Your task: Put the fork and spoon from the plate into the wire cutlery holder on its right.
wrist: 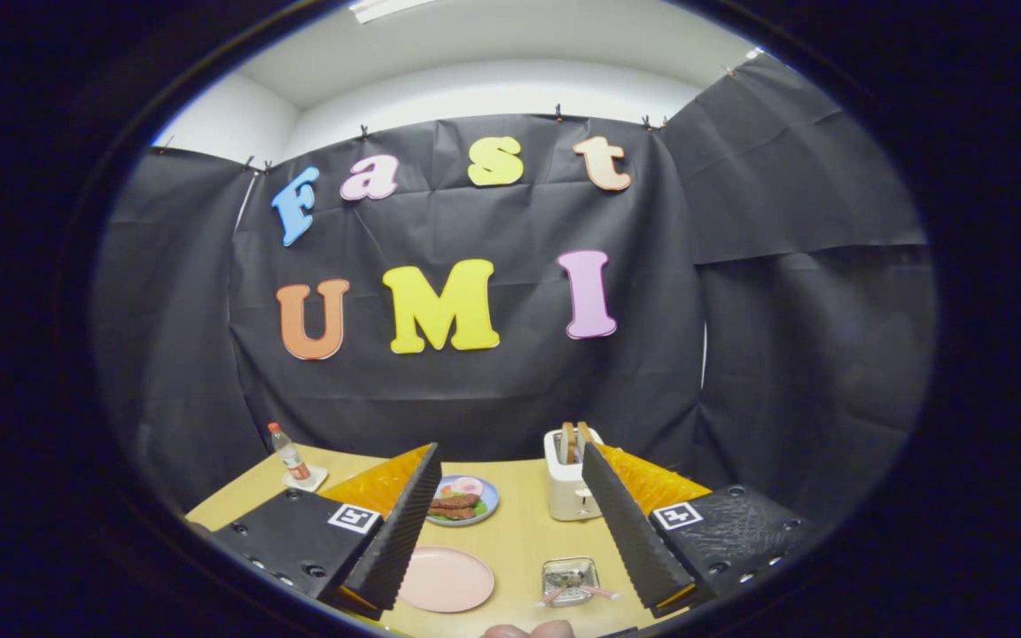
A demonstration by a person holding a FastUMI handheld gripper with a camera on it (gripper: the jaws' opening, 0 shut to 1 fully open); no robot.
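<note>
Fork and spoon: I can't make them out for sure. The pink plate point(446, 579) between my fingers looks bare, and two thin pink-ended handles seem to lie across the small wire holder point(570, 581) just to its right, though they are too small to tell apart.
Wire holder: a low square basket on the tabletop point(519, 532), near the inner edge of my right-hand finger, apart from the plate.
Gripper point(510, 523): my fingers are spread wide and hold nothing; the plate and holder both sit in the gap, low down and close in.
Step in hand: as I judge it, either the cutlery is already in the holder or I'm at the start and must find it. I should tip the fingers down and look before reaching.
Doing it well: come in low over the plate, line the fingers across a handle, not along it, close at mid-handle, lift clear of the rim, then lower it into the basket without nudging it.
Farther off: a blue plate of food point(463, 500), a white toaster point(569, 477) with bread in it, a small bottle point(289, 454) at the far corner.
Near edge: fingertips of a hand point(530, 630) show just below the plate.
</note>
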